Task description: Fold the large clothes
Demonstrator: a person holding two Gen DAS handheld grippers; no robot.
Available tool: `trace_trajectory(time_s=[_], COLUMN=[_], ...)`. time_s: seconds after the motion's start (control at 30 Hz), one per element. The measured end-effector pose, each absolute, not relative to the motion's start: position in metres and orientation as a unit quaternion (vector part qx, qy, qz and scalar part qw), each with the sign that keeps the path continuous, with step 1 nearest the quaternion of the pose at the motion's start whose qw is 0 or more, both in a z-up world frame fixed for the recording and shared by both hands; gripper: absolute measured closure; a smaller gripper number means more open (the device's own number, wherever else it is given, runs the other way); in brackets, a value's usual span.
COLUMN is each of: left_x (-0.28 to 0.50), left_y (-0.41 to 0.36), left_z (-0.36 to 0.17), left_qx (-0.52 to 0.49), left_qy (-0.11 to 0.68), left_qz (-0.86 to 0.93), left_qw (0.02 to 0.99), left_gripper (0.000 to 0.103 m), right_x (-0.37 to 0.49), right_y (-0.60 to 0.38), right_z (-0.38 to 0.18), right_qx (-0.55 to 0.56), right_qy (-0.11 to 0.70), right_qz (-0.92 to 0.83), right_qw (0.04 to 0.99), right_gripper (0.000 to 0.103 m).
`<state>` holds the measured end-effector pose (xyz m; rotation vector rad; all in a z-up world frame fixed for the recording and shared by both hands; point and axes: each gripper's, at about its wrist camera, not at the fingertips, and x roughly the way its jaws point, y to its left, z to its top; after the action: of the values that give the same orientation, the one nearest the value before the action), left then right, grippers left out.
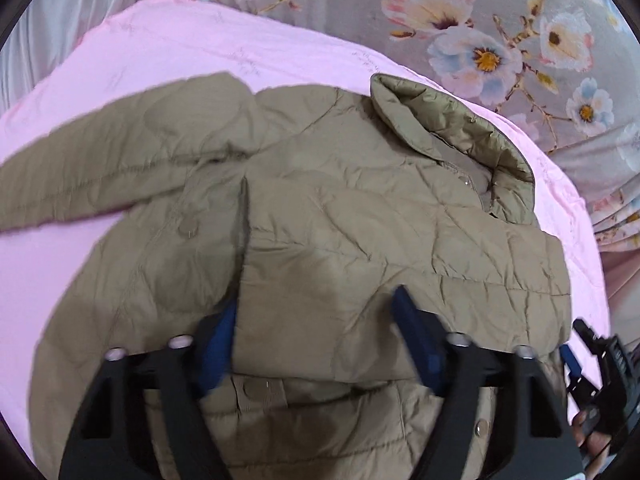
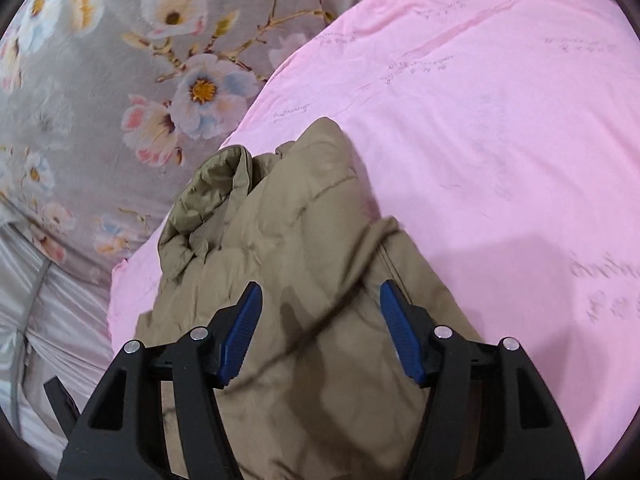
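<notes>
So the khaki quilted puffer jacket [image 1: 320,216] is lying on the pink sheet [image 1: 200,48] spread over the grey floral bedspread [image 1: 500,20], collar [image 1: 460,132] at the far right and one sleeve [image 1: 100,168] sticking out to the left. Left tongs [image 1: 316,340] sit about half open right over the folded front panel. Right tongs [image 2: 320,328] are half open too, hovering over the jacket's near end, and neither pair is actually pinching fabric.
</notes>
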<state>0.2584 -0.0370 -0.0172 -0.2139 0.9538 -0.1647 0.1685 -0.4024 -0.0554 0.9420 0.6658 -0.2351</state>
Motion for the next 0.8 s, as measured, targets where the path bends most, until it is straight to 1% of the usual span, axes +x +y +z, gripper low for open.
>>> trace_trajectory(time_s=[0.03,0.07,0.1,0.17,0.23,0.3,0.37,0.4,0.43,0.53,0.63,0.67,0.73,0.8], left_x=[0.262,0.267,0.271,0.275,0.275,0.275,0.28,0.282,0.28,0.275,0.267,0.264,0.255,0.252], left_y=[-0.041,-0.044,-0.045,-0.043,-0.043,-0.045,-0.048,-0.049,-0.05,-0.048,-0.036,-0.033,-0.028,-0.032], left_z=[-0.013,-0.009,-0.005,0.002,0.007,0.0,-0.024,-0.034,-0.041,-0.038,-0.022,-0.014,0.008,0.028], left_qx=[-0.084,-0.067,-0.06,-0.06,-0.042,-0.018,0.003,0.009,0.015,0.022,0.001,-0.002,-0.004,0.0], left_qy=[0.452,0.447,0.444,0.434,0.418,0.415,0.435,0.441,0.441,0.436,0.434,0.428,0.405,0.385], left_qz=[-0.074,-0.07,-0.075,-0.084,-0.076,-0.066,-0.054,-0.051,-0.047,-0.04,-0.046,-0.048,-0.053,-0.056], left_qw=[0.885,0.889,0.891,0.895,0.904,0.907,0.899,0.896,0.896,0.899,0.9,0.902,0.913,0.921], left_gripper=[0.07,0.096,0.099,0.101,0.101,0.101,0.101,0.101,0.1,0.099,0.095,0.094,0.091,0.079], right_x=[0.177,0.187,0.194,0.193,0.182,0.174,0.188,0.193,0.195,0.191,0.172,0.163,0.148,0.14], right_y=[-0.406,-0.407,-0.407,-0.403,-0.392,-0.381,-0.374,-0.374,-0.375,-0.373,-0.366,-0.364,-0.359,-0.355], right_z=[-0.057,-0.057,-0.055,-0.036,-0.01,-0.003,-0.033,-0.05,-0.063,-0.058,-0.045,-0.036,-0.015,0.011], right_qx=[0.446,0.437,0.428,0.411,0.37,0.326,0.287,0.287,0.302,0.29,0.277,0.265,0.238,0.223], right_qy=[0.315,0.324,0.327,0.299,0.266,0.26,0.336,0.367,0.385,0.389,0.379,0.373,0.35,0.323], right_qz=[-0.111,-0.115,-0.115,-0.111,-0.11,-0.131,-0.155,-0.159,-0.147,-0.157,-0.171,-0.181,-0.202,-0.209], right_qw=[0.831,0.831,0.834,0.854,0.883,0.9,0.884,0.871,0.86,0.86,0.866,0.871,0.883,0.896], right_gripper=[0.072,0.085,0.095,0.098,0.098,0.098,0.098,0.098,0.098,0.093,0.087,0.086,0.08,0.078])
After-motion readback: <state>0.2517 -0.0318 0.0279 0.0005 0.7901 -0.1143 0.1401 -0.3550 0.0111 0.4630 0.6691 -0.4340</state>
